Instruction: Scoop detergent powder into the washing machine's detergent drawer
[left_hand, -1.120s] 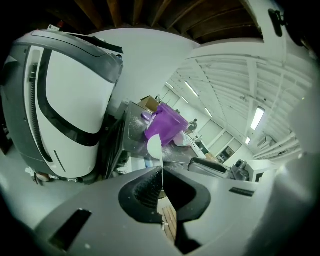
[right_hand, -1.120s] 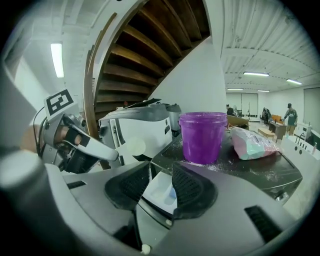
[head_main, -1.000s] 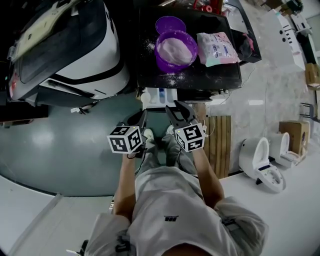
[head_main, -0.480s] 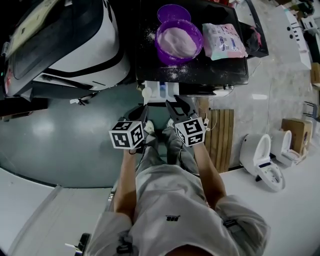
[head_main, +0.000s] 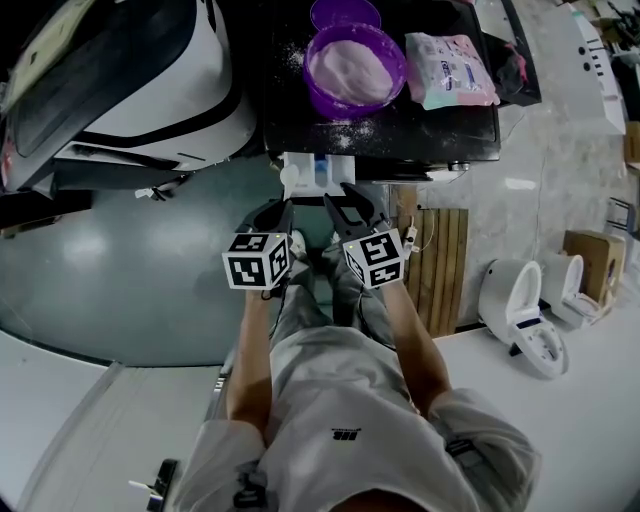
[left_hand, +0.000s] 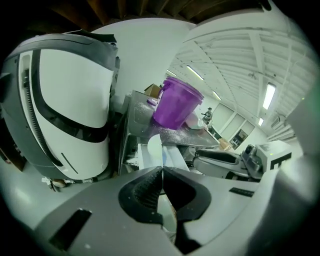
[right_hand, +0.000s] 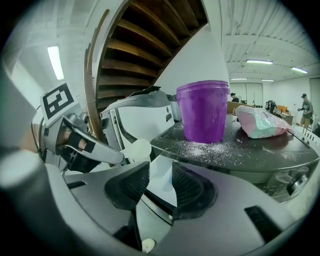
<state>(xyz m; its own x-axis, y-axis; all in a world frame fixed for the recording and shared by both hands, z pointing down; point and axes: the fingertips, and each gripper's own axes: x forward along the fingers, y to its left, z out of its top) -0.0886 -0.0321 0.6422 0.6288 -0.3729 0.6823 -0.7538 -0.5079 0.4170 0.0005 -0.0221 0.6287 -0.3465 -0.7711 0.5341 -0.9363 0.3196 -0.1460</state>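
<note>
The white detergent drawer (head_main: 335, 170) stands pulled out from the front of the black-topped washing machine (head_main: 440, 125). On that top sits a purple tub (head_main: 355, 70) full of white powder, with powder spilled around it. My left gripper (head_main: 288, 208) is shut on a white scoop (head_main: 291, 180), whose round bowl hangs at the drawer's left end. The scoop (right_hand: 138, 149) also shows in the right gripper view. My right gripper (head_main: 347, 203) is open and holds nothing, just in front of the drawer (right_hand: 159, 186). The left gripper (left_hand: 162, 170) points at the drawer (left_hand: 172, 157).
A purple lid (head_main: 345, 12) lies behind the tub, and a detergent bag (head_main: 452, 68) lies to its right. A big white appliance with a dark door (head_main: 150, 90) stands to the left. A wooden slat panel (head_main: 437, 270) and white fixtures (head_main: 520, 320) are on the floor at the right.
The head view has shifted, so the machine top sits higher in the picture. Both grippers keep much the same place in front of the drawer, and the scoop stays held.
</note>
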